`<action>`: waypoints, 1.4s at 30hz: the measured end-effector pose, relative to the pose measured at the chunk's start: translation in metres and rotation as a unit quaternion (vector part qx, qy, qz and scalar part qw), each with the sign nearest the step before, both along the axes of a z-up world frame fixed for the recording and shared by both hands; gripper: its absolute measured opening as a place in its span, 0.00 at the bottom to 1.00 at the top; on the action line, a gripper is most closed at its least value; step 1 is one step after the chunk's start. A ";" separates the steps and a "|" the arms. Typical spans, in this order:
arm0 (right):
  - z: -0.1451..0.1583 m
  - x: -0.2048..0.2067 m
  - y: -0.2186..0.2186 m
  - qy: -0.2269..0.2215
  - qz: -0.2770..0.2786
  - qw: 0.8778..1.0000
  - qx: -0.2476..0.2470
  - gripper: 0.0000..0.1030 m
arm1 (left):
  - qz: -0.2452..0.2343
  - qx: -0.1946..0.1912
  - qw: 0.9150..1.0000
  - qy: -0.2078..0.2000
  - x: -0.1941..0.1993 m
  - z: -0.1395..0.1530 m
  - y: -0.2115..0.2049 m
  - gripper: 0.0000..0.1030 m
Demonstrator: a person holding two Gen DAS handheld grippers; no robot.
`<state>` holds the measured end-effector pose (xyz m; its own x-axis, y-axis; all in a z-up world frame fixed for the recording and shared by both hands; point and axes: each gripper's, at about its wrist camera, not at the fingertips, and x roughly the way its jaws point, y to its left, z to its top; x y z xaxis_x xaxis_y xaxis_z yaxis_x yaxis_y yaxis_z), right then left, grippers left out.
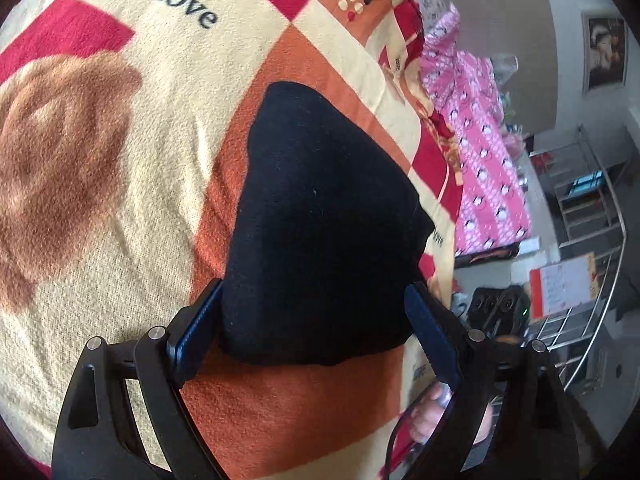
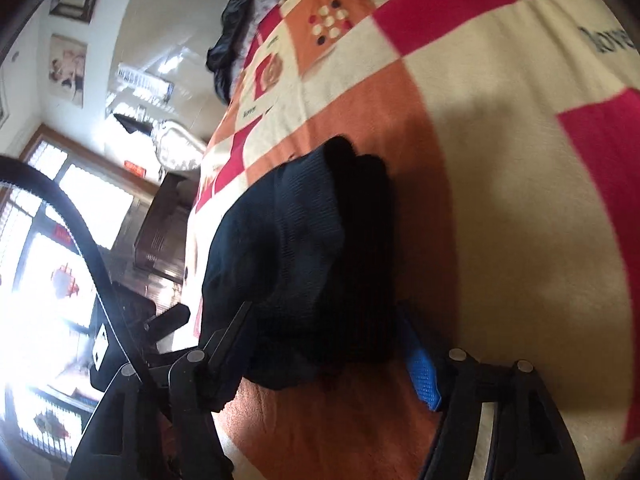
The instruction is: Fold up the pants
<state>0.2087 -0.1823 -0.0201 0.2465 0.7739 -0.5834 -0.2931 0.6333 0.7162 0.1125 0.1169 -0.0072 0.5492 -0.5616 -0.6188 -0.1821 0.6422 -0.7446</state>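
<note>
The black pants [image 1: 320, 200] lie as a compact folded bundle on a checked cream, orange and red blanket [image 1: 120, 240]. My left gripper [image 1: 314, 320] straddles the bundle's near end with its jaws wide. Its blue pads [image 1: 196, 332] sit at the fabric's two edges and do not visibly squeeze it. In the right wrist view the same pants [image 2: 304, 240] rest on the blanket [image 2: 500, 200]. My right gripper [image 2: 324, 320] stands open around their near end. A gap shows between its blue right pad [image 2: 422, 376] and the cloth.
Pink patterned bedding [image 1: 480, 160] lies along the bed's far side, with a metal rack [image 1: 580, 200] beyond it. A dark garment [image 2: 228, 40] sits at the bed's head. Dark wooden furniture [image 2: 160, 232] and a bright window [image 2: 40, 280] are off the bed's edge.
</note>
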 end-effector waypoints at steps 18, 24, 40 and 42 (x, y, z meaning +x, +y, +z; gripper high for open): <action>-0.003 -0.030 -0.022 -0.002 -0.009 1.000 0.017 0.43 | -0.027 0.097 0.995 -0.006 -0.031 0.012 -0.009 0.41; 0.035 -0.075 -0.035 -0.172 -0.014 0.984 -0.033 0.45 | 0.000 0.266 0.956 -0.123 -0.083 0.055 -0.037 0.57; 0.033 -0.147 0.019 -0.368 0.091 0.909 -0.171 0.45 | -0.043 0.400 0.915 -0.039 -0.097 0.027 -0.121 0.63; 0.033 -0.144 0.021 -0.361 0.089 0.913 -0.170 0.45 | -0.041 0.402 0.914 -0.036 -0.097 0.027 -0.122 0.63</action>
